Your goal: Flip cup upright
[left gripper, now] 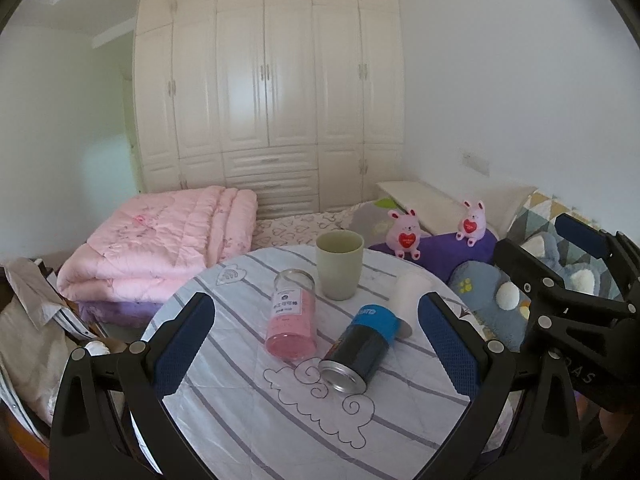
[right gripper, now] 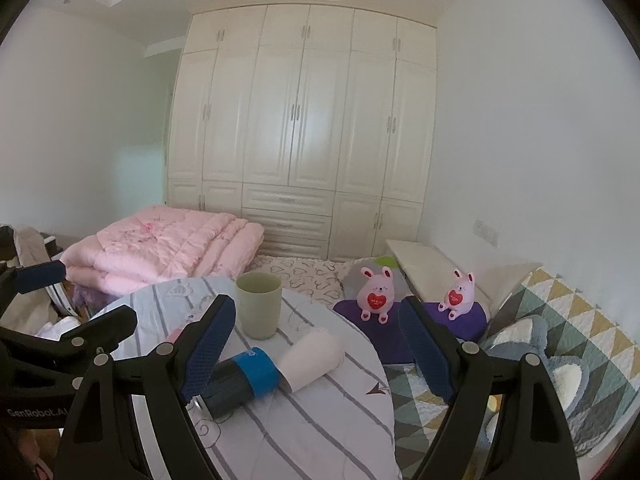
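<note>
Bedroom wardrobes stand behind a round table [left gripper: 248,420] in striped cloth. On it a green cup [left gripper: 340,264] already stands upright; three lie tipped: pink jar [left gripper: 290,316], dark can [left gripper: 358,350], white cup [right gripper: 312,358]. That white cup lies nearest the right gripper [right gripper: 316,344], mouth towards it. Both grippers, the left [left gripper: 316,340] too, gape wide and empty. Only the right view shows its full length.

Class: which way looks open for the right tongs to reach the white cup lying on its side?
Probably yes: the right tongs stand open, the white cup lies between their fingers, nothing in front; the dark can touches its mouth.
</note>
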`<state>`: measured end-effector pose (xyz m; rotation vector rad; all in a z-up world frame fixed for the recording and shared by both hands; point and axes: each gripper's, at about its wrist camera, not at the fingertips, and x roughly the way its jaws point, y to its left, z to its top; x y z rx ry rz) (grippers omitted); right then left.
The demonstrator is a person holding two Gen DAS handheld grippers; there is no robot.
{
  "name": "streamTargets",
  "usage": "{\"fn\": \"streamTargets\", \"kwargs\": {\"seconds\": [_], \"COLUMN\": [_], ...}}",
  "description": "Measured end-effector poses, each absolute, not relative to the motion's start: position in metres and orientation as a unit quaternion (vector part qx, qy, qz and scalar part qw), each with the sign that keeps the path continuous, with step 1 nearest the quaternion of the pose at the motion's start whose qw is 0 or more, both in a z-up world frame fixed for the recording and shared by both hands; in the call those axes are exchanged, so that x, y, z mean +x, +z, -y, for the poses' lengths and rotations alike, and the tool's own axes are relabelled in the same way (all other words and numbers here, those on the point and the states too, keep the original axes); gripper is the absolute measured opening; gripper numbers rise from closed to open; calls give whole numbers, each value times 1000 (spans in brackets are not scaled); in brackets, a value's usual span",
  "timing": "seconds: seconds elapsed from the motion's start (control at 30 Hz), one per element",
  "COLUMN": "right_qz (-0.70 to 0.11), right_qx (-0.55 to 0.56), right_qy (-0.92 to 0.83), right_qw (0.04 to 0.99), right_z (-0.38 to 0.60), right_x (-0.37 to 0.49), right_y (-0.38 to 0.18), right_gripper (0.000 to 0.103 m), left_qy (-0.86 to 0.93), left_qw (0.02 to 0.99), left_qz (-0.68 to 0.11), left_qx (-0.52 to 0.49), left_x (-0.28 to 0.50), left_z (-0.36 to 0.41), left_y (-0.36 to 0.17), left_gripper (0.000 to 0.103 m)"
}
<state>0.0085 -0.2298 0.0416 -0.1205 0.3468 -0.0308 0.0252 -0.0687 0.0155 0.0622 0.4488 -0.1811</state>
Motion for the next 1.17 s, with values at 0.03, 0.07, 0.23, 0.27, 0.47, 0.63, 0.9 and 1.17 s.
{"fn": "streamTargets", "kwargs": {"seconds": [0.03, 0.07, 0.23, 0.27, 0.47, 0.63, 0.9, 1.17], "right_qz": [-175, -177, -184, -185, -187, -190, -191, -198], "right_qx": [-60, -60, -62, -62, -62, -62, -62, -60], "right_qy": [-15, -14, -14, -15, -14, -13, -14, -17], "right_qw": [983, 982, 981, 981, 980, 980, 980, 978], "right_z": [229, 229, 229, 229, 229, 229, 229, 229], "right_x": [10, 11, 15, 16, 17, 19, 21, 30], "right_y": [41, 40, 38, 37, 37, 36, 36, 32], "right_gripper": [85, 85, 85, 85, 85, 85, 85, 85], "left_qy": [-89, -89, -88, -88, -88, -88, -86, -100], "left_qw": [970, 970, 969, 969, 970, 970, 972, 968], "left_qz": [-224, -225, -227, -228, -226, -224, -214, -228], "left_qx": [30, 30, 30, 30, 30, 30, 39, 35], "left_x": [26, 27, 32, 32, 34, 36, 38, 47], "left_z": [68, 68, 68, 68, 68, 68, 71, 70], "left_y": [15, 14, 12, 11, 11, 10, 8, 4], "left_gripper": [103, 103, 103, 103, 103, 103, 103, 103]}}
